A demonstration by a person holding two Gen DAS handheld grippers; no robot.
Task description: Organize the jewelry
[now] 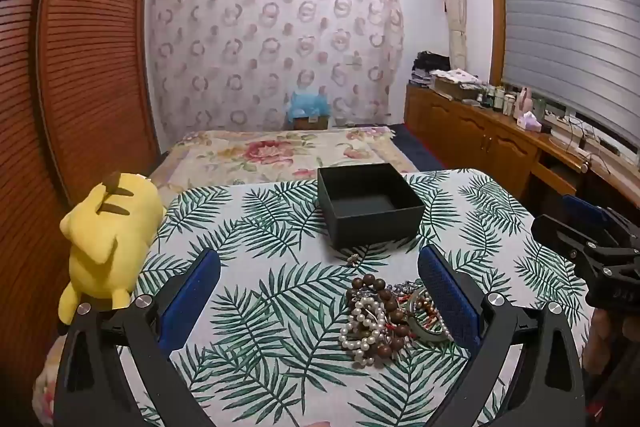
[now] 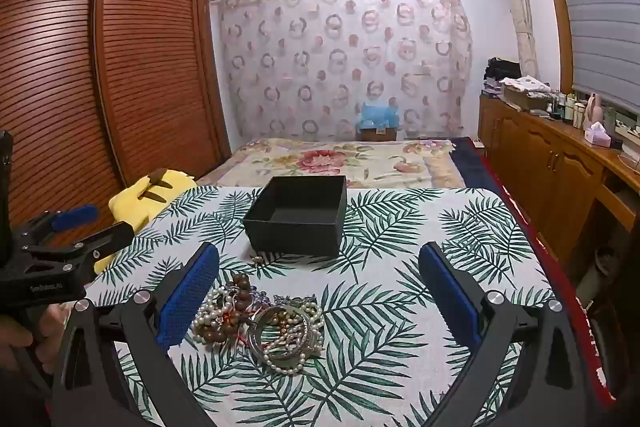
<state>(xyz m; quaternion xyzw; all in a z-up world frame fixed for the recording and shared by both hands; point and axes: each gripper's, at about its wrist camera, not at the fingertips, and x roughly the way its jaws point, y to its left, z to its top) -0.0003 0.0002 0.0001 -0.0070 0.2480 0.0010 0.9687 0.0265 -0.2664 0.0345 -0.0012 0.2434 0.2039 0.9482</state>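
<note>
Table (image 1: 280, 367) with the palm-leaf cloth takes up the near field in both views, bed (image 1: 280, 151) behind it. Yellow plush (image 1: 106, 239) sits at the table's left edge. Black box (image 1: 370, 205), open top, nothing visible inside, stands toward the far side of the table, centre. Jewelry pile (image 1: 384, 319) lies on the cloth nearer than the box and apart from it: white pearl strands, brown wooden beads, metal bangles, all tangled together. One small piece (image 1: 353, 259) lies alone between pile and box, too small to identify. Left gripper (image 1: 320, 291): jaws spread wide, nothing held, above the table; the pile sits inside its span, pushed up toward the right blue pad (image 1: 448, 295), whether touching can't be told. Right gripper (image 2: 320, 291): also spread wide, nothing held; the pile sits inside its span just beside the left blue pad (image 2: 188, 295), rest of the gap shows only cloth. Each gripper shows at the edge of the other's view, flanking the pile on either side.
</note>
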